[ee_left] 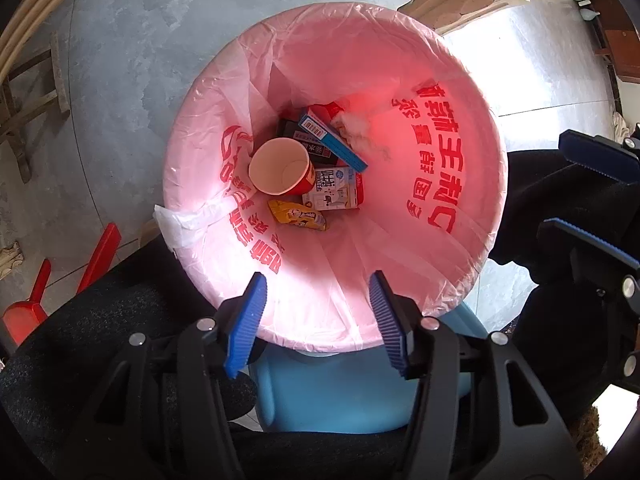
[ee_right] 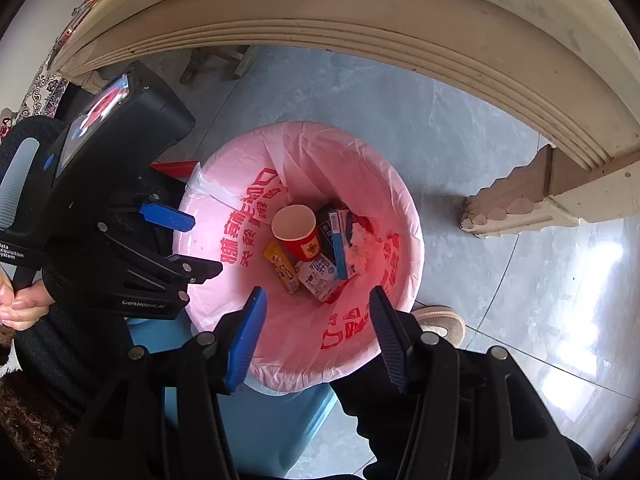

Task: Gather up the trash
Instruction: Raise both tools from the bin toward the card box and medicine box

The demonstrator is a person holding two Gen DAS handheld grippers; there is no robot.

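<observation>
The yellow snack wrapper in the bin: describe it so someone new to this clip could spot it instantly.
Start at the pink-lined trash bin on the grey floor and look down to the litter at its bottom. Beside the red paper cup and touching the white milk carton lies the yellow wrapper. It is the only yellow, flat, crinkled piece there; its neighbours are a cup and boxes.

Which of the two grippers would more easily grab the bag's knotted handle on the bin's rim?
Probably the left gripper: it hangs open over the pink-lined bin, beside the knotted bag handle. The right gripper, also open, sits toward the opposite side.
</observation>
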